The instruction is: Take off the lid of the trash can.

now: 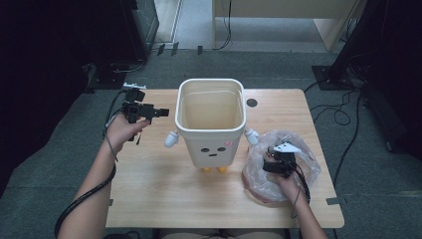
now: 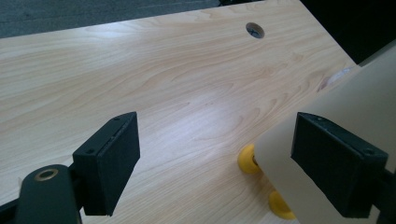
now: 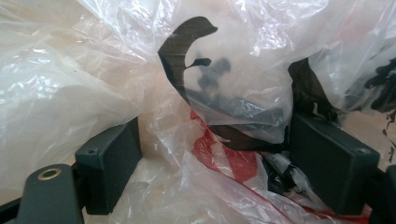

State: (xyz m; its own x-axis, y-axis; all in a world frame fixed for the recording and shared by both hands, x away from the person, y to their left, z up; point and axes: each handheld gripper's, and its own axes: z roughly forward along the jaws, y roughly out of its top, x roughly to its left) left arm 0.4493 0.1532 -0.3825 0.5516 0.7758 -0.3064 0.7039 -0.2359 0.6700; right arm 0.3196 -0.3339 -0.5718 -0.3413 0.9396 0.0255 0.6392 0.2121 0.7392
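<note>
A cream plastic bin with a printed face, small white arms and yellow feet stands at the middle of the wooden table. My left gripper hovers left of the bin's rim, open, with nothing between its jaws; in the left gripper view the bin's side lies behind the right jaw. A crumpled clear plastic bag with red and black print lies right of the bin. My right gripper sits on it, open, with folds of the bag bunched between the jaws.
A round cable hole is in the table behind the bin's right corner. Cables trail on the grey carpet to the right. Pale wooden furniture stands at the back. Bare tabletop lies in front of the bin.
</note>
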